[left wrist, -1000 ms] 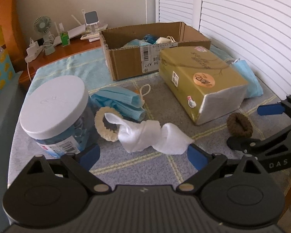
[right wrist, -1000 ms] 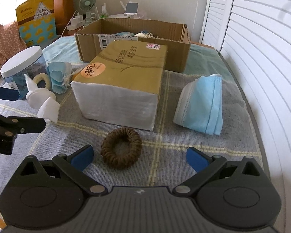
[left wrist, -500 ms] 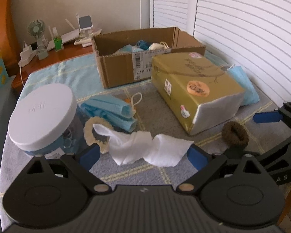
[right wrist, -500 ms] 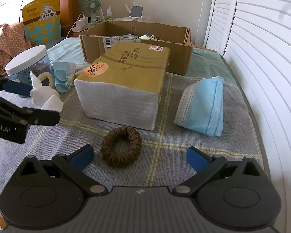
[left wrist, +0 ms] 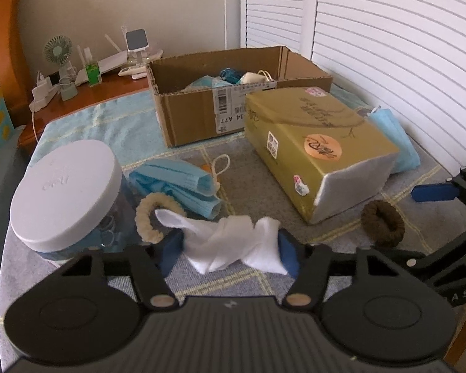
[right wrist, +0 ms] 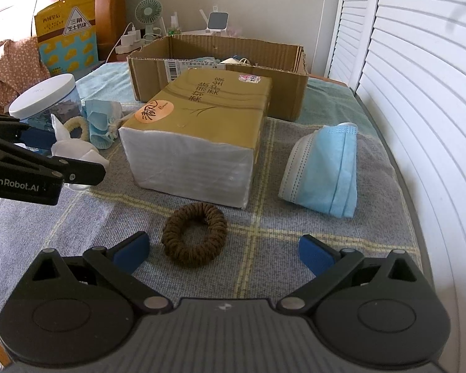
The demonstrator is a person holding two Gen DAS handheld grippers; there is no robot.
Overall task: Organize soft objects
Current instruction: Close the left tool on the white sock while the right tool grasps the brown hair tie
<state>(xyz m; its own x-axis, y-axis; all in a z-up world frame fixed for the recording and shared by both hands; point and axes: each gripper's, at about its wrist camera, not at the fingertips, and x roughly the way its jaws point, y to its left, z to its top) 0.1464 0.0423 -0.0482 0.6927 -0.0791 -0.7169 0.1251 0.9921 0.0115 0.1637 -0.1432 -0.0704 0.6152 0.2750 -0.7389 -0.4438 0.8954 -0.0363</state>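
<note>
Ahead of the right gripper (right wrist: 223,250), whose jaws stand wide apart, the brown hair tie (right wrist: 194,234) lies on bare blanket (right wrist: 295,242), with open cloth to either side. Just beyond it the gold tissue pack (right wrist: 198,133) blocks the straight way to the cardboard box (right wrist: 220,62). Around the left gripper (left wrist: 230,245) room is tight: the white-lidded jar (left wrist: 65,195) stands close on its left, and the cream hair tie (left wrist: 149,217) and folded blue mask (left wrist: 180,183) lie just ahead.

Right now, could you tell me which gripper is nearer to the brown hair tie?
The right. The right gripper sits open just before the brown hair tie, which lies off-centre towards one finger. The left gripper, off to the side, has just been closing on the white cloth.
</note>
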